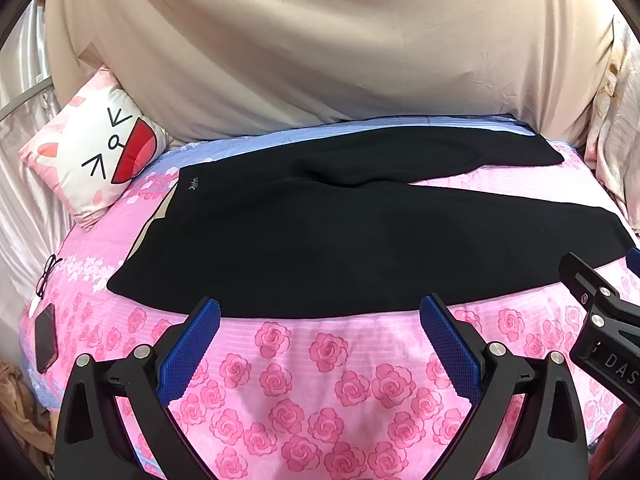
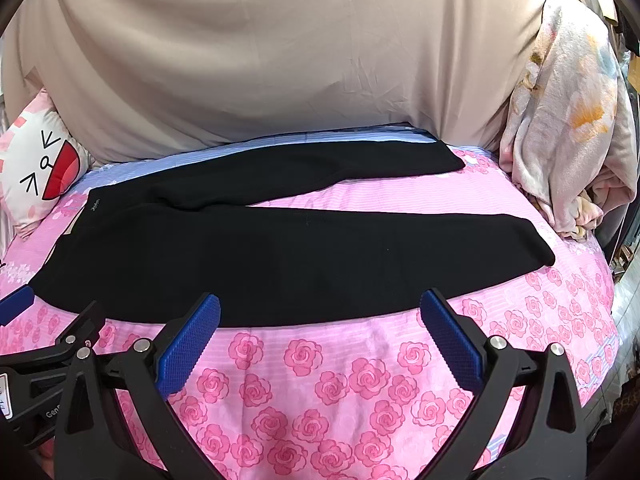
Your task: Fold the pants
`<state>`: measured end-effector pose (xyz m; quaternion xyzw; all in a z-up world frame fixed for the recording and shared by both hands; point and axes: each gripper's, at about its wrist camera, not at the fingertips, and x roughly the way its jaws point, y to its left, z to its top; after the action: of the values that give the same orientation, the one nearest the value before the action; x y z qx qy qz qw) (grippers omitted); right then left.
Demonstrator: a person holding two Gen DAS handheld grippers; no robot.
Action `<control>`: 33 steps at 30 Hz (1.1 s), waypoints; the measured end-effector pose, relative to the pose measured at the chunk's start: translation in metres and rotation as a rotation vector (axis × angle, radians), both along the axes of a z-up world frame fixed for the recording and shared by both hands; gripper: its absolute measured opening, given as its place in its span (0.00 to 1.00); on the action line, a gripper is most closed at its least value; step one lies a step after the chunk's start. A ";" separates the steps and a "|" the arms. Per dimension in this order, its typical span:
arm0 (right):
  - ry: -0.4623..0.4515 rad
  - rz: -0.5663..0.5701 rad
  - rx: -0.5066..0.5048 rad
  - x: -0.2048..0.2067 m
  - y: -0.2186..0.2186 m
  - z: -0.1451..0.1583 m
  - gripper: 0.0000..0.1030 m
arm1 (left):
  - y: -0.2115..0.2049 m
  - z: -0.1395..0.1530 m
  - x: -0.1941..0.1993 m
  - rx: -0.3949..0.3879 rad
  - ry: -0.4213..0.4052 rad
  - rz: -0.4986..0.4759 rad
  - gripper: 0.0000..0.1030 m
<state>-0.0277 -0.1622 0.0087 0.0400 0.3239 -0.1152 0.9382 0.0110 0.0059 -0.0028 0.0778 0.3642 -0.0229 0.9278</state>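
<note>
Black pants (image 1: pixel 340 240) lie flat on a pink rose-print bed sheet (image 1: pixel 320 380), waistband to the left, both legs spread apart to the right. They also show in the right wrist view (image 2: pixel 280 256). My left gripper (image 1: pixel 320 312) is open and empty, its blue pads just short of the pants' near edge. My right gripper (image 2: pixel 320 312) is open and empty, likewise at the near edge, further right along the near leg. Part of the right gripper shows in the left wrist view (image 1: pixel 600 320), too partial to tell its jaws there.
A cat-face pillow (image 1: pixel 96 160) lies at the bed's left rear. Eyeglasses (image 1: pixel 46 276) and a phone (image 1: pixel 45 338) lie on the left edge. A beige cloth (image 1: pixel 320 48) hangs behind the bed. A floral blanket (image 2: pixel 568 120) is heaped at the right.
</note>
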 end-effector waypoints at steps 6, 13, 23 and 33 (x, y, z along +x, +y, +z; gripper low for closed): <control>-0.003 -0.003 0.001 -0.002 0.001 0.001 0.95 | -0.004 0.002 -0.002 0.005 -0.005 -0.001 0.95; -0.002 -0.002 0.002 -0.002 0.000 0.001 0.95 | -0.004 0.003 -0.004 0.004 -0.005 -0.010 0.95; -0.002 -0.002 0.003 -0.002 0.000 0.001 0.95 | -0.003 0.004 -0.004 0.006 -0.006 -0.009 0.95; 0.012 -0.002 0.011 0.005 -0.003 -0.004 0.95 | -0.006 0.002 0.003 0.012 0.008 -0.010 0.95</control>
<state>-0.0223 -0.1657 0.0043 0.0450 0.3304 -0.1148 0.9358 0.0137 0.0003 -0.0009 0.0851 0.3677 -0.0256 0.9257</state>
